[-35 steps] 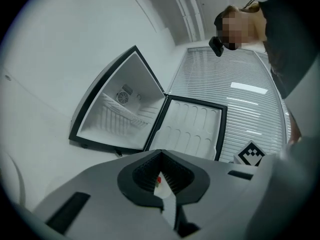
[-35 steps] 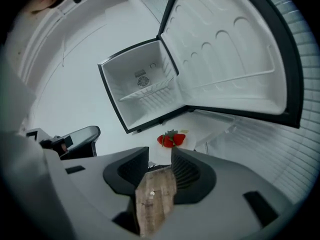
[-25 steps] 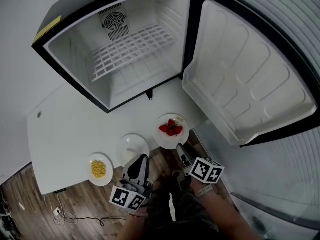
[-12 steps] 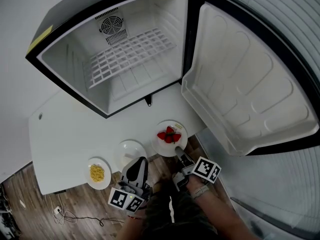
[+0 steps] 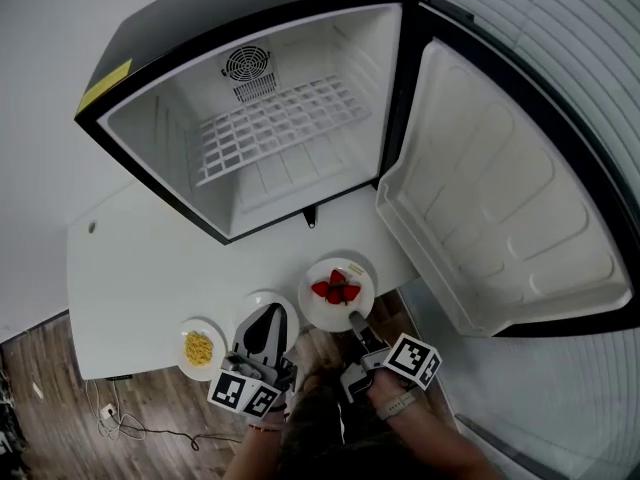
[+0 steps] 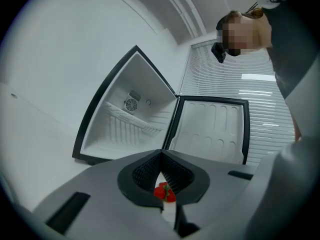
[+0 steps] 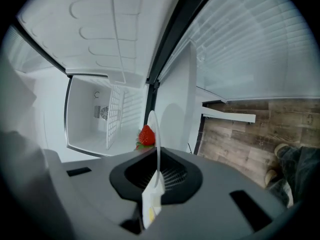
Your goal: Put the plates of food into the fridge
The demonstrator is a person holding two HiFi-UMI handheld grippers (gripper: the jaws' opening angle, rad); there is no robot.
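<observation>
In the right gripper [image 5: 353, 319], strawberry plate [image 5: 318, 313] edge-on; far rim towards fridge [image 5: 260, 183]

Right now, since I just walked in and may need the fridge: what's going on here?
A person works with a gripper in each hand at a white table before the open, empty fridge. The right gripper has just closed its jaws on the rim of the strawberry plate. The left gripper, jaws together, is at the empty plate; whether it grips it is unclear. A plate of yellow food sits further left. No plate is in the fridge yet.
</observation>
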